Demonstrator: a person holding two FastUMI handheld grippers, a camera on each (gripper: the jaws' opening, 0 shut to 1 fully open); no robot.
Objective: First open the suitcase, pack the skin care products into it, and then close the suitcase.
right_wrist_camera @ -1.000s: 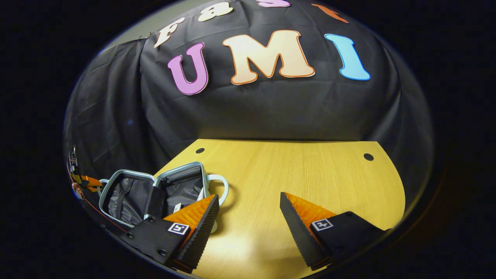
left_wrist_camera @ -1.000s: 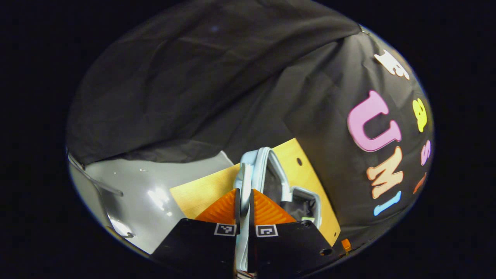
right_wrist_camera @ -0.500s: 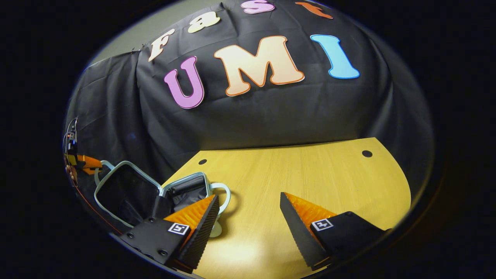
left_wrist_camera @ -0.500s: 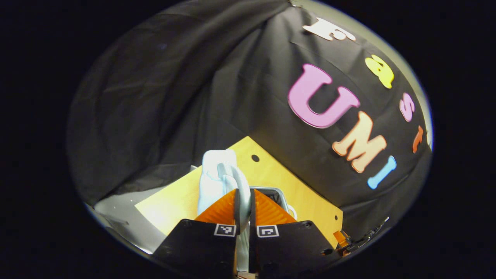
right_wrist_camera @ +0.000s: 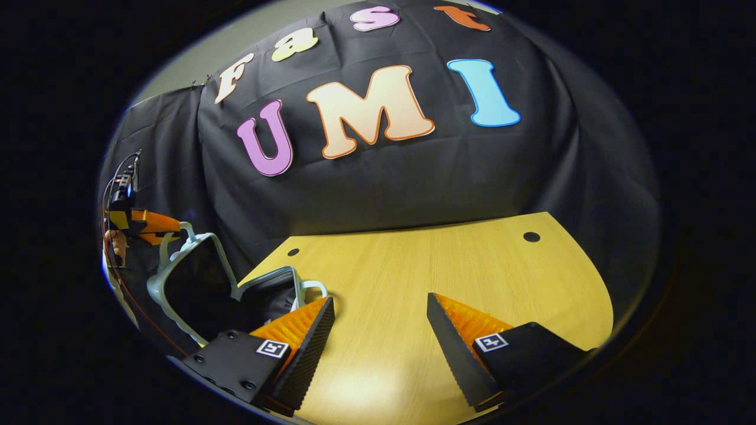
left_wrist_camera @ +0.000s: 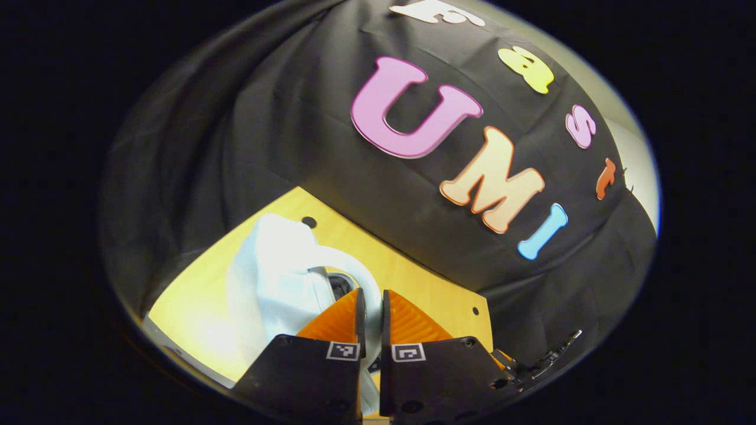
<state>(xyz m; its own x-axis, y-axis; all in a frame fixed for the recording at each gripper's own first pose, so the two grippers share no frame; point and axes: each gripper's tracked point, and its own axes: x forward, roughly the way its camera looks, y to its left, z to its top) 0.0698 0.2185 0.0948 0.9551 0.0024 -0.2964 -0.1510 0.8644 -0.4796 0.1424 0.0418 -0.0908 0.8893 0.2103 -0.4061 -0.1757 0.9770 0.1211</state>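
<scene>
1. Now my left gripper [left_wrist_camera: 371, 313] has its jaws clamped on the handle of the suitcase [right_wrist_camera: 195, 277] lid, which is raised.
2. My right gripper [right_wrist_camera: 381, 330] hovers, jaws apart, above the surface [right_wrist_camera: 449, 260].

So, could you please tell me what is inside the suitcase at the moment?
In the right gripper view, the half-open suitcase shows dark lining and no skin care products. Its bottom is hidden behind the right claw. The left claw grips the raised lid's handle.
</scene>
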